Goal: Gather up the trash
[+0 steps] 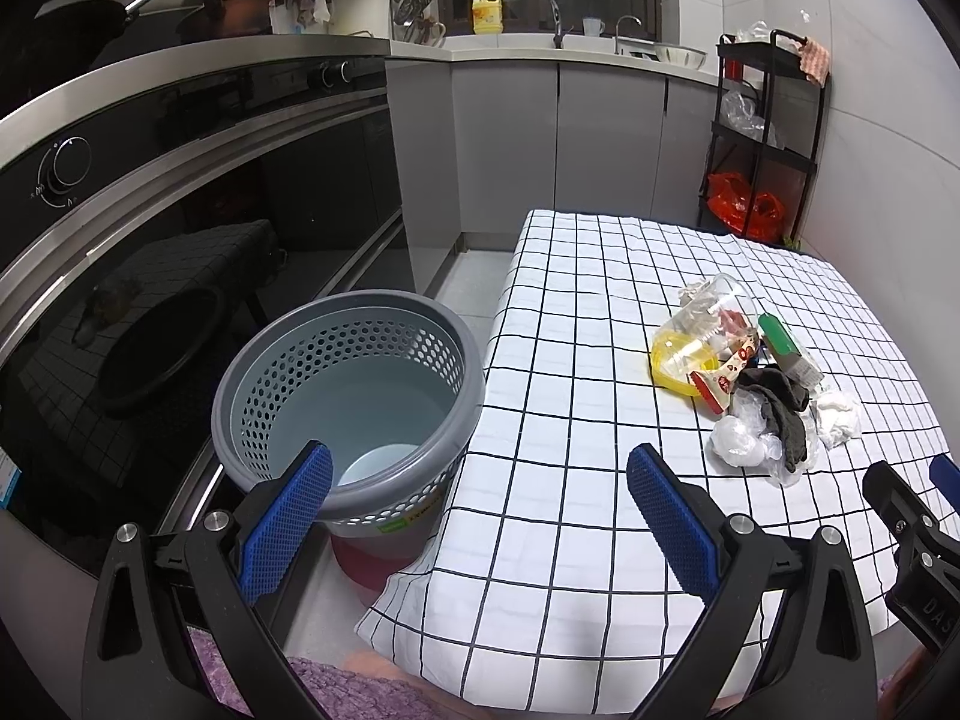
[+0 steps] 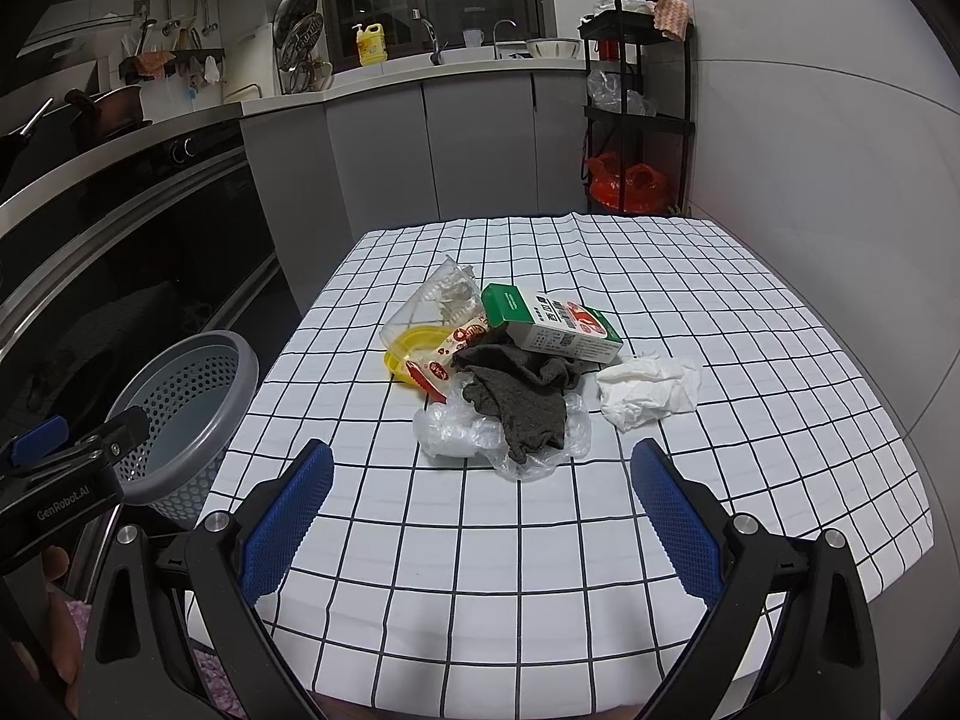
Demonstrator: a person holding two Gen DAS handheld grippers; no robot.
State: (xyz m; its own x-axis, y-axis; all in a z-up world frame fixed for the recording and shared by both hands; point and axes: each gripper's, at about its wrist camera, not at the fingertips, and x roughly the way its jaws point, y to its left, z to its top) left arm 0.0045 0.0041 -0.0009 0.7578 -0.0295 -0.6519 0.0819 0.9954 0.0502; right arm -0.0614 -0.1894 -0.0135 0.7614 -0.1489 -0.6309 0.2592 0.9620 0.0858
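A heap of trash lies on the checked tablecloth (image 2: 750, 324): a green-and-white carton (image 2: 555, 324), a dark grey rag (image 2: 522, 396), a crumpled white tissue (image 2: 648, 390), clear plastic film (image 2: 456, 432), a clear cup (image 2: 432, 300), a yellow lid (image 2: 411, 351) and a red-printed wrapper (image 2: 447, 360). The heap also shows in the left wrist view (image 1: 756, 384). A grey perforated bin (image 1: 348, 396) stands on the floor left of the table. My right gripper (image 2: 480, 498) is open and empty, just short of the heap. My left gripper (image 1: 480, 504) is open and empty between bin and table edge.
A black oven front (image 1: 150, 276) runs along the left, close behind the bin. Grey cabinets (image 2: 432, 144) and a counter with a sink stand at the back. A black shelf rack (image 2: 642, 108) with red bags stands at the back right by the wall.
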